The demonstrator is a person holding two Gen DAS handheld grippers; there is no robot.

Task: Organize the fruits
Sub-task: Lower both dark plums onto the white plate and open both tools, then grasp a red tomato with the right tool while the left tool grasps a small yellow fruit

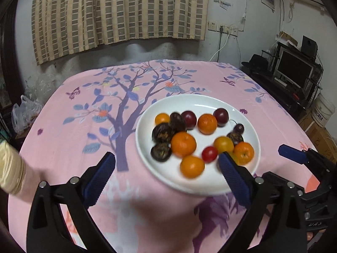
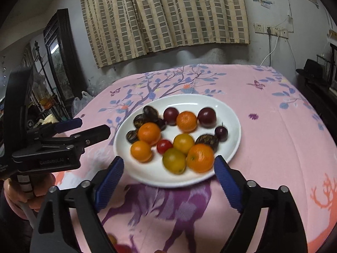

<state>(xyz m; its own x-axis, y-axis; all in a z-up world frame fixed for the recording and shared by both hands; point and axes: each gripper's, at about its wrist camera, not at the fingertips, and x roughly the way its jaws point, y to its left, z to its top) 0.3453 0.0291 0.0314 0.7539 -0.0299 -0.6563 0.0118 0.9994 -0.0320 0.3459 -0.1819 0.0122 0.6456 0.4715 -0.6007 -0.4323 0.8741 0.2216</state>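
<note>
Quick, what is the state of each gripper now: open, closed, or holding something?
Left gripper: open, holding nothing; the plate of fruit lies ahead of it.
Right gripper: open, holding nothing.

A plate [image 2: 229, 113] sits on the counter [image 2: 273, 147], holding a scatter of small fruits [image 2: 183, 143]. Behind the counter, a curtain [image 2: 164, 16] hangs on the wall. Two grippers hover at the plate's near edge: the left gripper [image 1: 166, 164] toward the plate's left side, the right gripper [image 2: 168, 166] beside it. Each stands wide apart with nothing between its fingers. A monitor [image 1: 294, 69] stands off to the counter's right.
</note>
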